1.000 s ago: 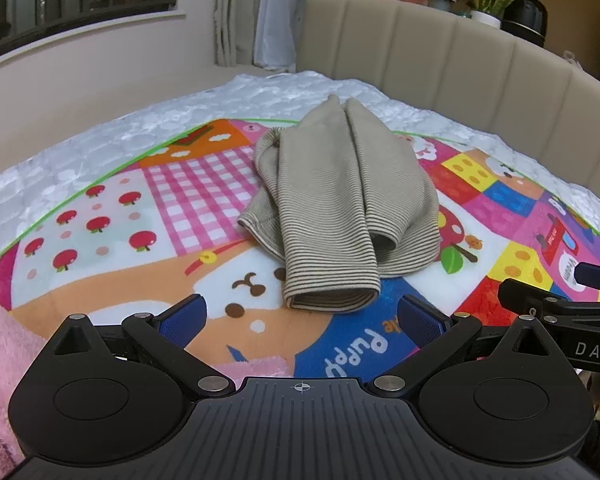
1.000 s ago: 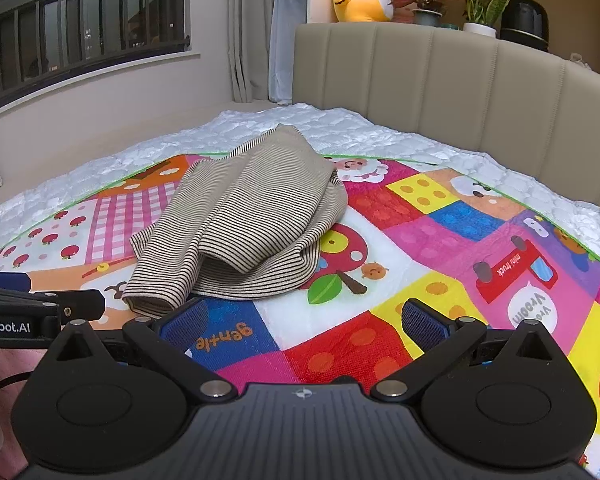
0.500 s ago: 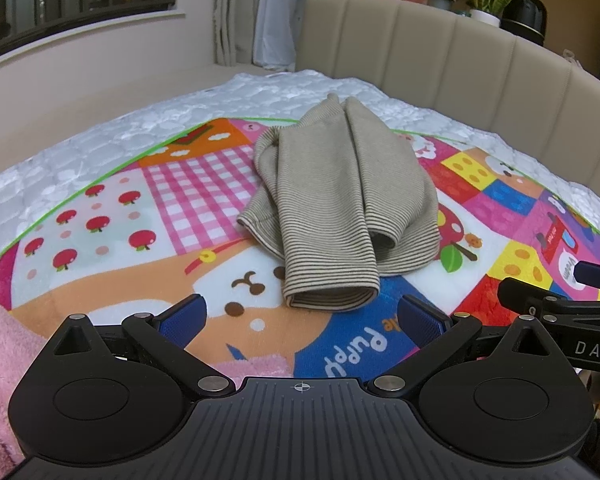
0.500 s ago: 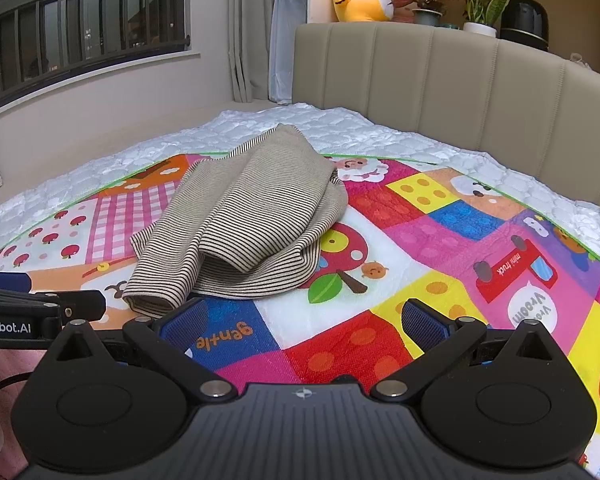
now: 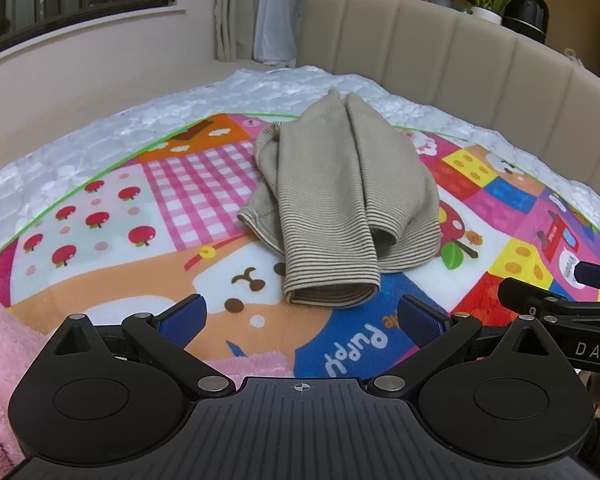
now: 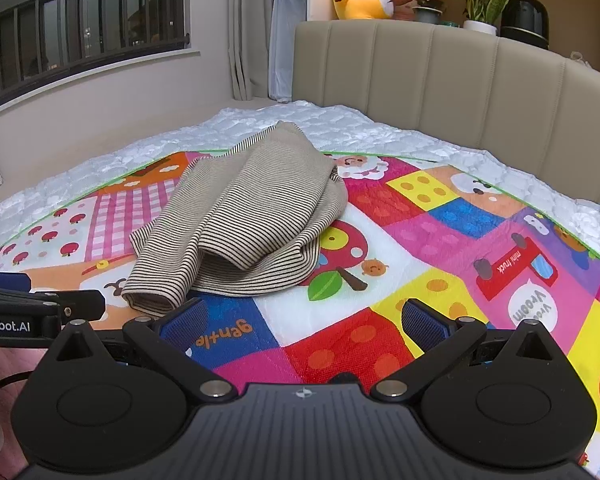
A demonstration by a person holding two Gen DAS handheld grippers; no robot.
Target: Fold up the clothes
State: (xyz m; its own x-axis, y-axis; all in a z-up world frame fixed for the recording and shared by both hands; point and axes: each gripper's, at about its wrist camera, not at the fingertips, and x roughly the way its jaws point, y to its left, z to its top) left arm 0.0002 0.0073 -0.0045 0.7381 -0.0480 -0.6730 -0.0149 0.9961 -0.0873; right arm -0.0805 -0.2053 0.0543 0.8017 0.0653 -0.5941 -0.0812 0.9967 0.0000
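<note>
Left wrist view, left to right: a pink fleecy cloth fills the lower left corner, lying loose on the mat. I can't tell whether it's clothing or a blanket. Your left gripper sits bottom centre, jaws spread wide, nothing between them, just short of the near hem. The striped garment lies centre frame on the mat, bundled. Both sleeves are drawn down over the body, the near sleeve cuff points at you, and the hem bulges on the right. The far tip overhangs onto the white quilt.

Right wrist view: the other tool's arm pokes in at the left edge. The garment sits left of centre. Your right gripper is also wide and empty, over bare mat just right of the near cuff.

Progress, my read: sleeves look folded in, but the edges are uneven and not squared. So it's a partial fold at best, and you're gripping nothing yet. Still to do: flatten, fold the body over, tidy.

Containers: none on the bed. No basket or bin in either view. Pots with plants stand on the ledge behind the headboard, upper right.
</note>
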